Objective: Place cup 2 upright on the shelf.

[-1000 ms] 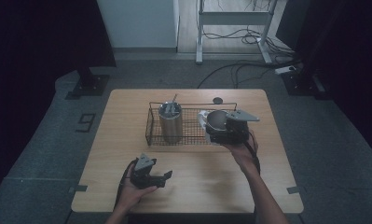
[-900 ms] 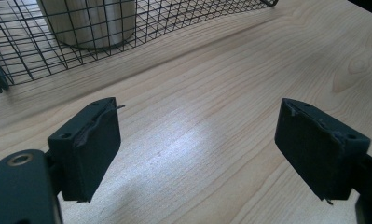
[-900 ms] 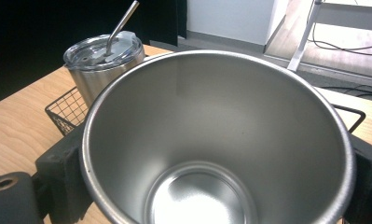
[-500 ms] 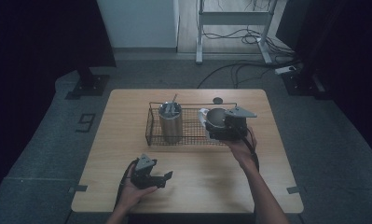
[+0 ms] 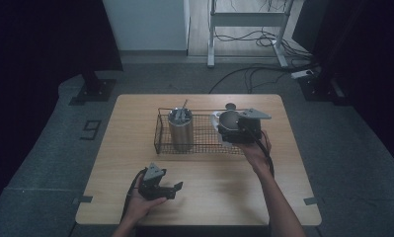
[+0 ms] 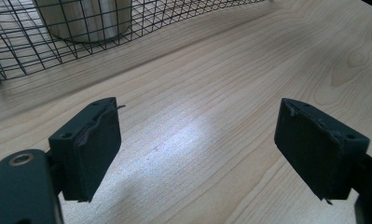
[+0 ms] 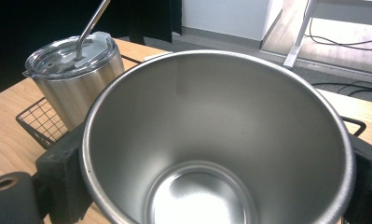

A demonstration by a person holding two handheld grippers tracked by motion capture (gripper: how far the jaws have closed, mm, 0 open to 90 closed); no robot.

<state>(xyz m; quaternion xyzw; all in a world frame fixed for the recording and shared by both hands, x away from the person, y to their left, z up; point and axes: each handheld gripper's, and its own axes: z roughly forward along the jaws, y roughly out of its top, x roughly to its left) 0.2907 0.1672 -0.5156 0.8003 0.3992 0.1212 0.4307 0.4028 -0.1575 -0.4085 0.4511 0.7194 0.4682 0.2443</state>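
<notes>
Gripping an open steel cup (image 7: 216,140) by its outside wall, the right gripper (image 5: 234,129) has its jaws clamped on the cup's two sides, one pad showing at each edge in the right gripper view. In the high view the cup (image 5: 229,120) sits in that gripper over the right end of the wire basket (image 5: 161,134), with the person's right hand (image 5: 256,150) behind it near the basket's front rail. Whether the cup's base touches the basket floor cannot be told. The cup is upright, and its bare inside shows.

A lidded tumbler (image 5: 180,128) stands upright in the left part of the basket, well apart from the cup, with a straw (image 5: 184,104) rising through its clear lid (image 7: 69,56).

Near the front edge of the bench (image 5: 135,111), the left gripper (image 5: 177,186) lies low in the left hand (image 5: 141,205), well apart from the basket. The left gripper view shows its jaws apart, with bare wood between the pads (image 6: 97,149) and nothing held; the basket mesh and the tumbler's base lie beyond them.
</notes>
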